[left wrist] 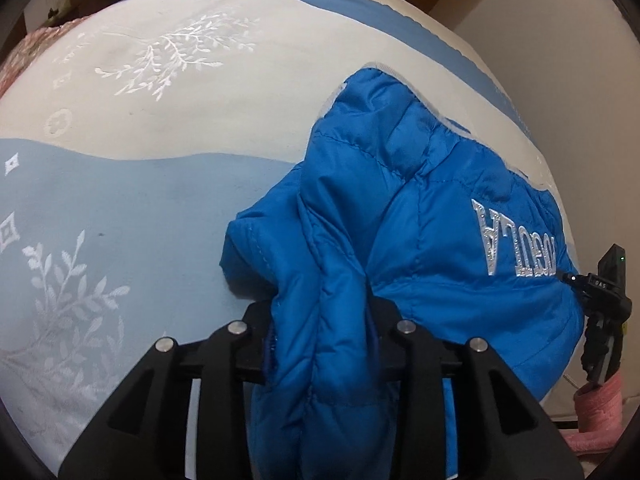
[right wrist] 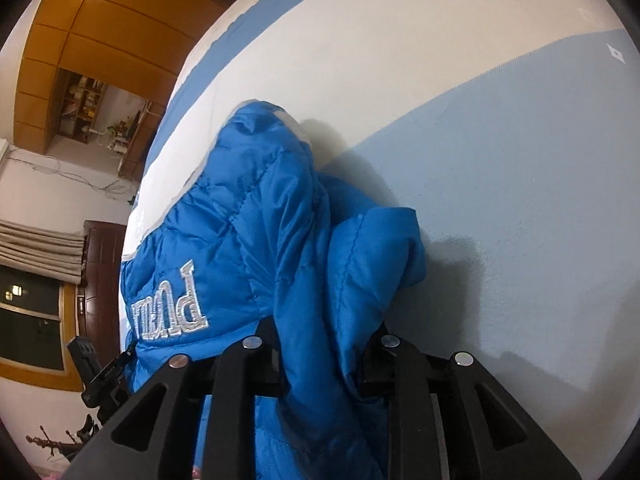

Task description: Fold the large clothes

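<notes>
While the blue puffer jacket (left wrist: pixel 420 216) lies bunched on the bed sheet (left wrist: pixel 140 128), both grippers have hold of its near edge. The left gripper (left wrist: pixel 324 328) has its jaws pinching a thick fold of the quilted fabric, which spills down between the black fingers toward the camera. The right gripper (right wrist: pixel 324 356) grips another bunched fold the same way, jaws pressed in on the padding. Silver embroidered lettering (left wrist: pixel 516 240) runs across the jacket between the two grips, and a pale grey trim edges the jacket's far side. The sheet under the jacket is banded in white and light blue with a white leaf pattern. Beyond the jacket's far side, off the bed, stands a wooden wardrobe (right wrist: pixel 100 40).
</notes>
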